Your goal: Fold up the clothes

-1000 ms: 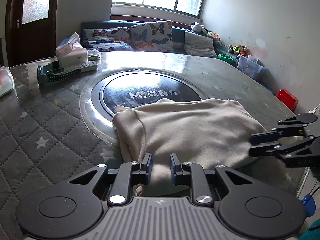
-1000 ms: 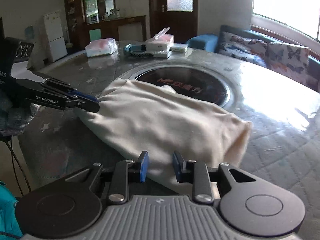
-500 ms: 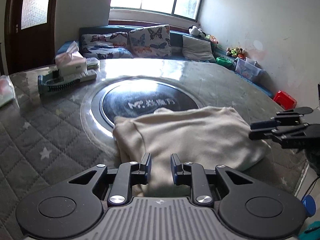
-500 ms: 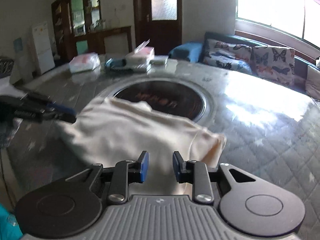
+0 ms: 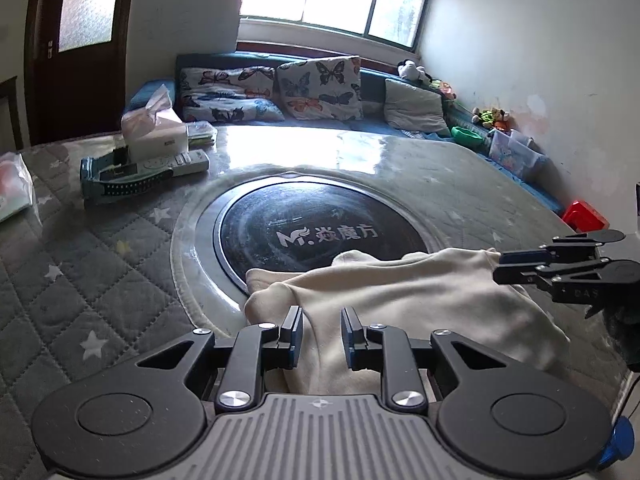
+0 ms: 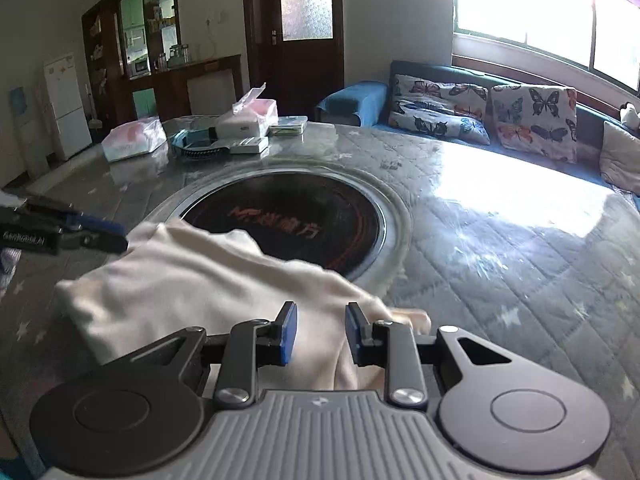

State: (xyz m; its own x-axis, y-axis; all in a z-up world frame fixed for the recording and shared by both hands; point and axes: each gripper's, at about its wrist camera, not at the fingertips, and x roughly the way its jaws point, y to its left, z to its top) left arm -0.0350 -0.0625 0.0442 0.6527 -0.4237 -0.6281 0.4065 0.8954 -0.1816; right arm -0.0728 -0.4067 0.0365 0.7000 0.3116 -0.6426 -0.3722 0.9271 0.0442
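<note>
A cream garment point(image 5: 404, 300) lies folded on the quilted table, overlapping the near edge of the dark round hob; it also shows in the right wrist view point(image 6: 200, 284). My left gripper point(image 5: 320, 334) is open just above the garment's near left edge, cloth showing between its fingers. My right gripper point(image 6: 316, 330) is open above the garment's near right edge. Each gripper shows side-on in the other view: the right one point(image 5: 504, 268) at the garment's far right corner, the left one point(image 6: 116, 236) at its left corner.
The black round hob point(image 5: 320, 228) is set in the middle of the table. A tissue box point(image 5: 154, 130), a remote and a teal tray point(image 5: 120, 180) stand at the far left. A plastic bag point(image 6: 134, 142) lies beyond. A sofa with butterfly cushions point(image 5: 316, 88) runs behind the table.
Both grippers have risen and drawn back from the garment toward the table's near edge. The garment lies lower and nearer in both views. Both jaws stay open.
</note>
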